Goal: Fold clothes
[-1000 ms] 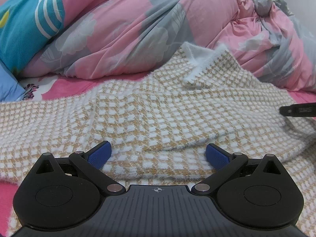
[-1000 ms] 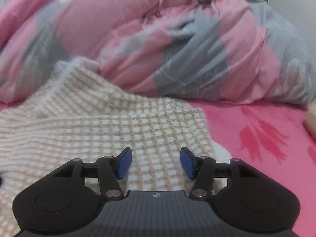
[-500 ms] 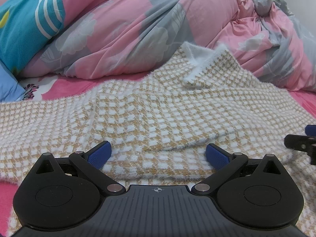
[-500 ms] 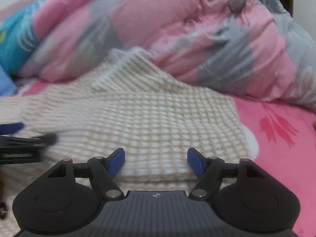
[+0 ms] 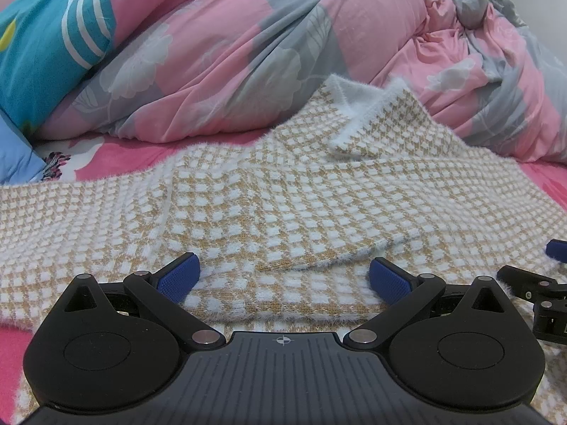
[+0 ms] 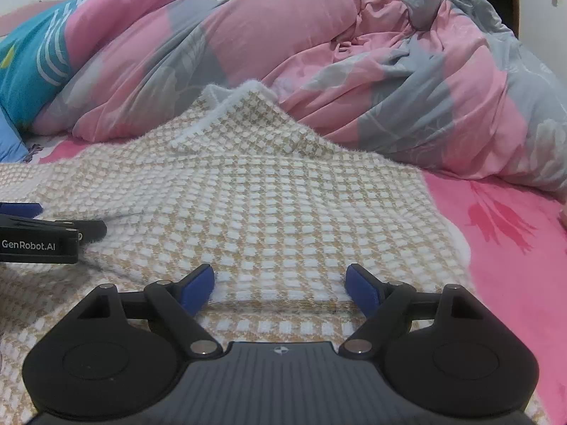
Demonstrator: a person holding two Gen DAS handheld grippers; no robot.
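Note:
A fuzzy tan-and-white checked sweater lies spread on the pink bed, partly folded over itself, its collar resting against the duvet. It also shows in the right wrist view. My left gripper is open and empty, low over the sweater's near folded edge. My right gripper is open and empty, over the sweater's near edge on its right side. The right gripper's fingers show at the right edge of the left wrist view. The left gripper body shows at the left of the right wrist view.
A bunched pink-and-grey floral duvet is piled behind the sweater, also in the right wrist view. A teal striped pillow lies at the far left. Pink bedsheet lies to the right of the sweater.
My right gripper has swung left and come alongside the left one, its jaws opening wider. The left gripper and the sweater have not moved.

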